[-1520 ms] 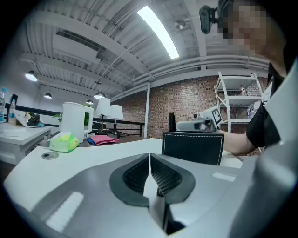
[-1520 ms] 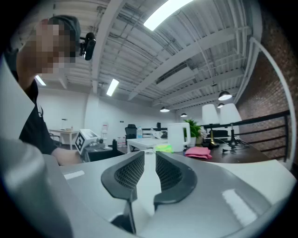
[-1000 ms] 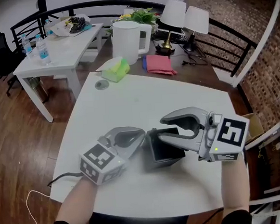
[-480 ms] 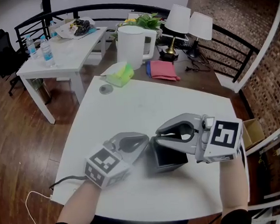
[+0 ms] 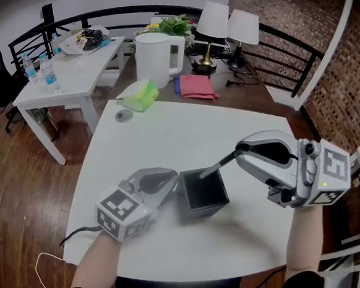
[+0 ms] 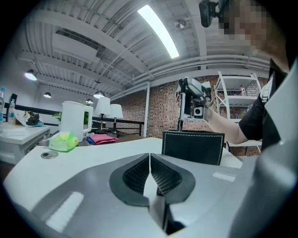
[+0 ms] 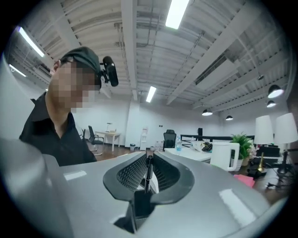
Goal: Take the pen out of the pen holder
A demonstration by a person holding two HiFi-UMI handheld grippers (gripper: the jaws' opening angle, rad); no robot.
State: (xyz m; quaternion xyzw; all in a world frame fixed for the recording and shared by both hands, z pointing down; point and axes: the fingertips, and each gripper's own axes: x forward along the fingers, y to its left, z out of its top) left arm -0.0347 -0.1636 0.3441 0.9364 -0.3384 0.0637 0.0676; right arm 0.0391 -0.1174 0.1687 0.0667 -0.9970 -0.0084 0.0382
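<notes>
so, quick count: two grippers, one pen, one pen holder, all over one white table [image 5: 166,129].

the right gripper [image 5: 238,152] is closing its jaws on the pen [image 5: 218,166], and its own view has the thin dark pen [image 7: 148,174] squeezed right between the ribbed pads. the pen slants down to the left from the jaws, and its lower end sits at the top rim of the pen holder [image 5: 204,211]. can't tell if the tip is a hair inside or just clear of it.

the holder is a black square box with pale stitching along its top edge [image 6: 193,146]. its inside is dark, and the only thing showing at the opening is that pen end.

the left gripper [image 5: 173,181] has its jaws together with nothing in them [image 6: 150,158], and its tip sits just beside the holder's left wall.

each gripper carries one cube with black-and-white square markers, left [image 5: 123,213] and right [image 5: 331,169].

background stuff:
- two white lamps [image 5: 212,16] [image 5: 243,24]
- one white jug [image 5: 154,52]
- one pink cloth [image 5: 195,86]
- one green pack [image 5: 138,95]
- one small round disc [image 5: 124,115] on the near table
- two water bottles [image 5: 31,66] [image 5: 48,65] standing on a side table [image 5: 75,71]
</notes>
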